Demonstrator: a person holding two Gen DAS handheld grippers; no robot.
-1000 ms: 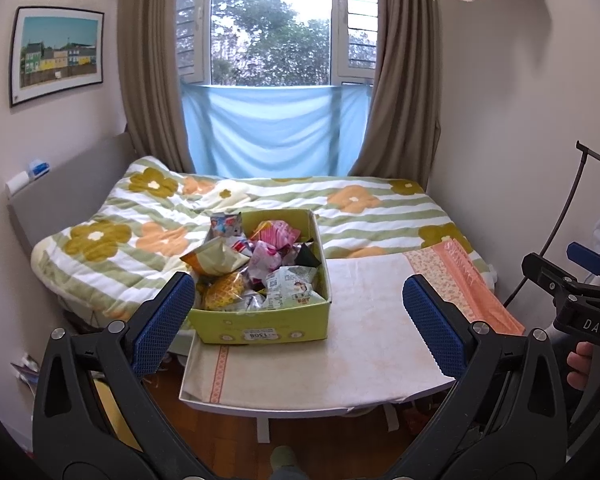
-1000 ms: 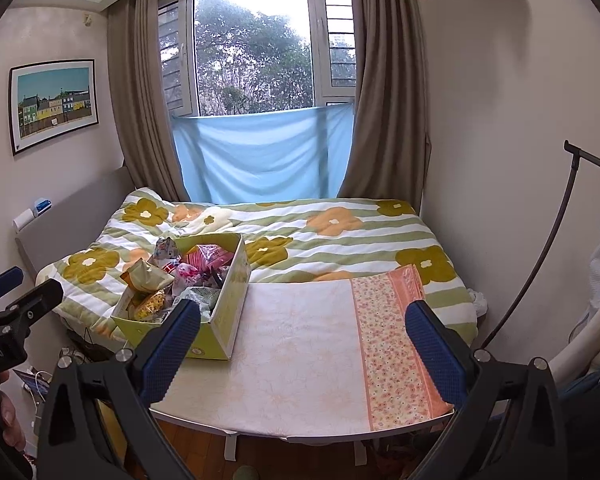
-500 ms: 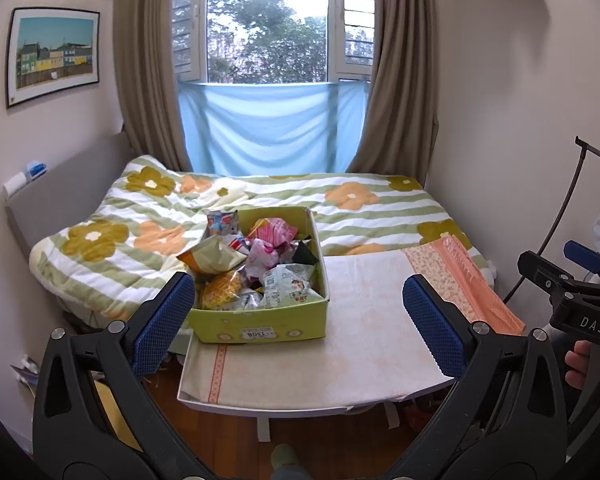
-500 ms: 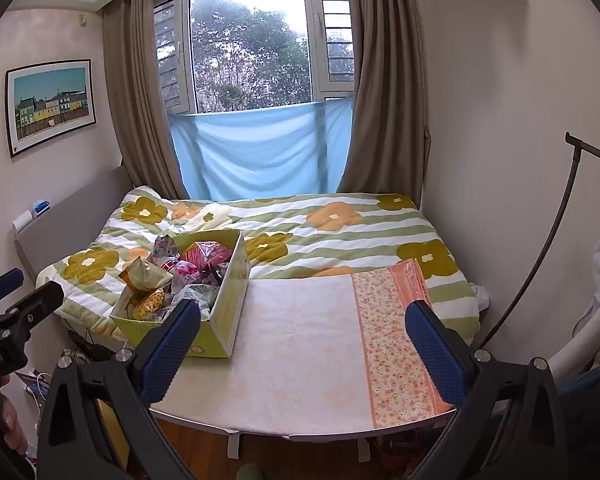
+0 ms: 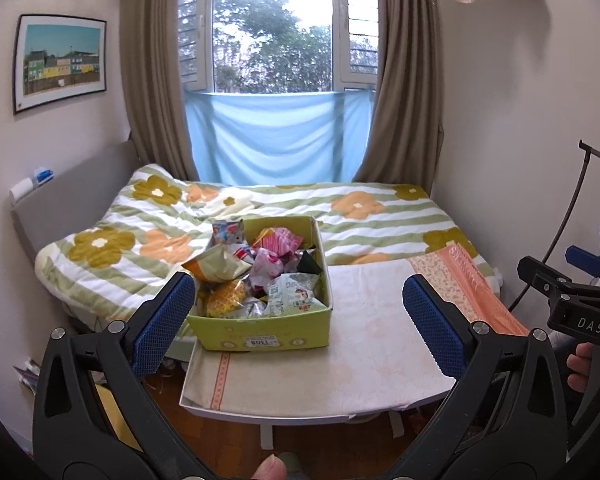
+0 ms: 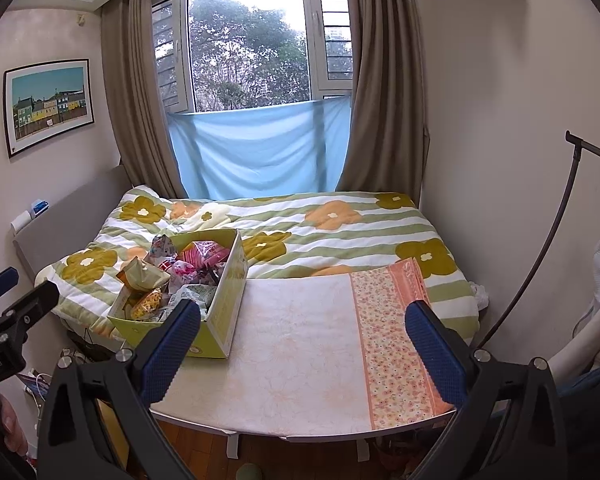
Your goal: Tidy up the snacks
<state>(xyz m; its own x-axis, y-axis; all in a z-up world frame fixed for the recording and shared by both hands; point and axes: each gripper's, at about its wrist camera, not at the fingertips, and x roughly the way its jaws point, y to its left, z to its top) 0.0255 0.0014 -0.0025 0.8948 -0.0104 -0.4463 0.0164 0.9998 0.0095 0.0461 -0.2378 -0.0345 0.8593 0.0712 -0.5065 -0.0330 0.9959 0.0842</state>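
Snacks (image 5: 256, 276) fill a green box (image 5: 268, 334) that sits on the table (image 5: 340, 380), at the table's 9 o'clock edge in the left view, close to the bed (image 5: 360, 216). In the right view the box (image 6: 224, 316) is at 9 o'clock and the table (image 6: 300, 360) spreads out to its right. The bags are piled up past the rim: a tan bag (image 5: 216, 266), a yellow bag (image 5: 226, 304), a pink bag (image 5: 278, 240) and a pale green bag (image 5: 296, 298). The left gripper (image 5: 298, 314) hangs in the air on the near side of the table, its 2 blue fingers (image 5: 162, 322) spread wide with nothing between them. The box shows between them, but they do not touch it. The right gripper (image 6: 300, 344) is also up in the air, fingers (image 6: 436, 352) wide apart and holding nothing. It looks over the bare part of the table, with the box at 10 o'clock from it. A flowered orange cloth (image 6: 396, 344) covers the table's 3 o'clock side. A thumb (image 5: 269, 468) pokes in at 6 o'clock in the left view.
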